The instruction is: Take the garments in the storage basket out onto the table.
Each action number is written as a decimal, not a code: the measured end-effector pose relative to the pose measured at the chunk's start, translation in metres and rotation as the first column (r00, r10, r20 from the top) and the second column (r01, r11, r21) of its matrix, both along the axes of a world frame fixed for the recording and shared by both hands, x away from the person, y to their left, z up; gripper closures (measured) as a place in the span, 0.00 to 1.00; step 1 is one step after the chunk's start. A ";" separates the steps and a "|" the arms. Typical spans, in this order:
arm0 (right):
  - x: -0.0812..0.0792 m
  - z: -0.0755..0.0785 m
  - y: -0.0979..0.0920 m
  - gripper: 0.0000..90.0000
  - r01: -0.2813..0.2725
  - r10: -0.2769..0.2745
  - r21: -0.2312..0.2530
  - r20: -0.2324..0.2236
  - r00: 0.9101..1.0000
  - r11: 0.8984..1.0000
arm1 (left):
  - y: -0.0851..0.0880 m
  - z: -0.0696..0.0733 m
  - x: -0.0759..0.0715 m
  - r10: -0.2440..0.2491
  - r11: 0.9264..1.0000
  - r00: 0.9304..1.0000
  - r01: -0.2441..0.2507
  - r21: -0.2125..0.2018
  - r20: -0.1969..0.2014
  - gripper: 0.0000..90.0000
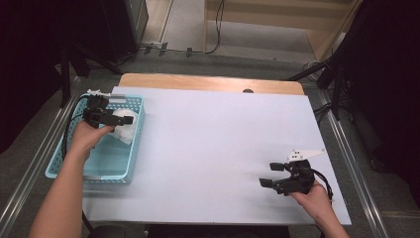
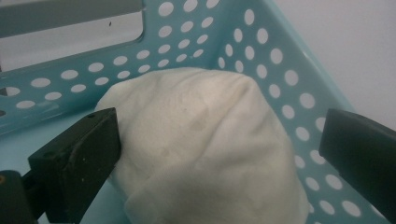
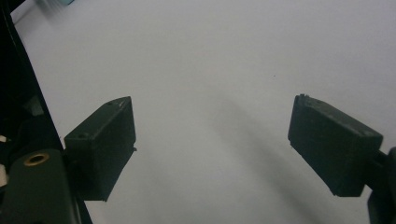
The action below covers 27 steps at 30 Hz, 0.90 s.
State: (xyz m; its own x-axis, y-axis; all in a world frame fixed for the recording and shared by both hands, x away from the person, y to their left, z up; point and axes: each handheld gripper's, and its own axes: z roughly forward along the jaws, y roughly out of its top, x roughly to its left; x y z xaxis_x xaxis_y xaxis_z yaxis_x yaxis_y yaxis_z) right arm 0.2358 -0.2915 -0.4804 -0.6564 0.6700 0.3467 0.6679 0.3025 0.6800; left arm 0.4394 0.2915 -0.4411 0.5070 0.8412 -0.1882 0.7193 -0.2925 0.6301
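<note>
- The person's forearms come in nearest the camera in the high view, one at each bottom corner, each hand holding a gripper.
- The bench [image 1: 213, 148] is the largest thing, a pale sheet laid over a wooden top whose far edge shows as a tan strip; most of its surface is bare.
- The basket [image 1: 130, 163], light blue with round holes in its walls, sits at the bench's left edge, its long side running toward the person.
- The cloth [image 1: 126, 130], a white bundle, lies inside the basket at its far right part, against the right wall; in the left gripper view it bulges up as a rounded mound [image 2: 205, 144] with the perforated wall just behind and beside it.
- The left gripper [image 1: 115, 119] is held over the far end of the basket. Its fingers [image 2: 79, 158] stand wide apart on either side of the cloth; the left one is just beside the fabric, the right one stands clear of it, and they have hold of nothing.
- The right gripper [image 1: 271, 174] is near the bench's front right corner, well apart from the basket. Its fingers [image 3: 105, 144] are spread wide over bare bench with nothing between them.
</note>
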 end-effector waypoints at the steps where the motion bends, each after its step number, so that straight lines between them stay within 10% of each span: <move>1: 0.000 0.000 0.000 0.15 0.000 0.000 0.000 0.000 1.000 1.000 | 0.000 -0.001 0.000 0.002 1.000 1.000 -0.002 0.008 -0.004 0.00; 27: 0.000 -0.001 0.000 0.15 -0.004 0.004 -0.004 0.000 1.000 1.000 | -0.005 -0.030 0.005 0.022 0.998 0.999 -0.020 0.054 -0.029 0.12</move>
State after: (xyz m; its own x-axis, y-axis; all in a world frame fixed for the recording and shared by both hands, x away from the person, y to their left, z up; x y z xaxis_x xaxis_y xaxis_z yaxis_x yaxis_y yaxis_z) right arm 0.2362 -0.2913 -0.4810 -0.6588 0.6692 0.3438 0.6668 0.3079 0.6786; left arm 0.4446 0.2867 -0.4713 0.4841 0.8608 -0.1570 0.7439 -0.3104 0.5919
